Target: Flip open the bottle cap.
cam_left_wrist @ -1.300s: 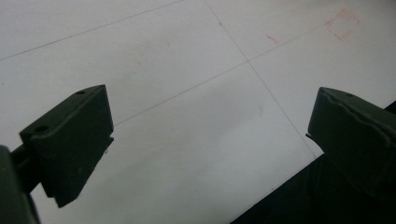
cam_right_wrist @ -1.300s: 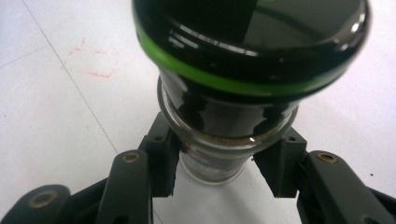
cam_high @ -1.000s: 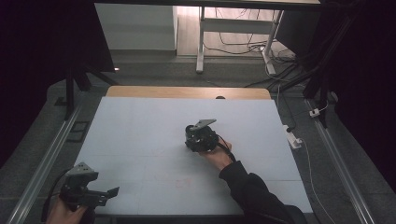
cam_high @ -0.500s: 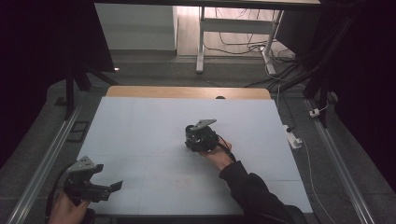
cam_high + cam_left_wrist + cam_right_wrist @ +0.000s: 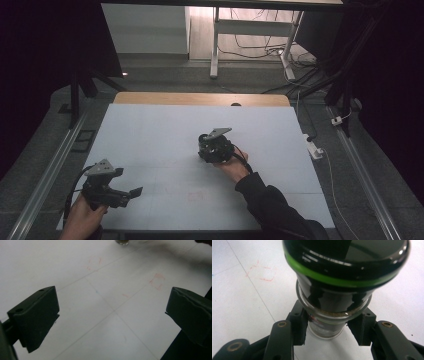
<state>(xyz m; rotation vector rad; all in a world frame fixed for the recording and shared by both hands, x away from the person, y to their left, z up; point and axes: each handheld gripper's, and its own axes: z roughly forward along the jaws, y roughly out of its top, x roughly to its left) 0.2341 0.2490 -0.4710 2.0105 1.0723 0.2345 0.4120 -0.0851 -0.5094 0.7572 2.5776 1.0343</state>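
Right gripper [image 5: 329, 332] clamped on a glass jar [image 5: 329, 315] with a green-ringed black lid [image 5: 344, 262] — mid-tabletop [image 5: 150, 130]. Left gripper [image 5: 115, 315] near the tabletop's front-left corner — fingers [image 5: 37, 315] wide apart, holding nothing.

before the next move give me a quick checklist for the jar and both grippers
1. Right gripper has its jaws on either side of the glass jar, at the body below the black lid: ok.
2. Firm grip, pads pressed on the glass: cannot tell; they look close against it.
3. Jar upright and resting on the white table: cannot tell, the gripper covers it in the high view.
4. Lid seated on the jar, green ring level all round: ok.
5. Left gripper free, jaws wide apart with nothing between them: ok.
6. Left gripper apart from the jar, near the table's front left: ok.
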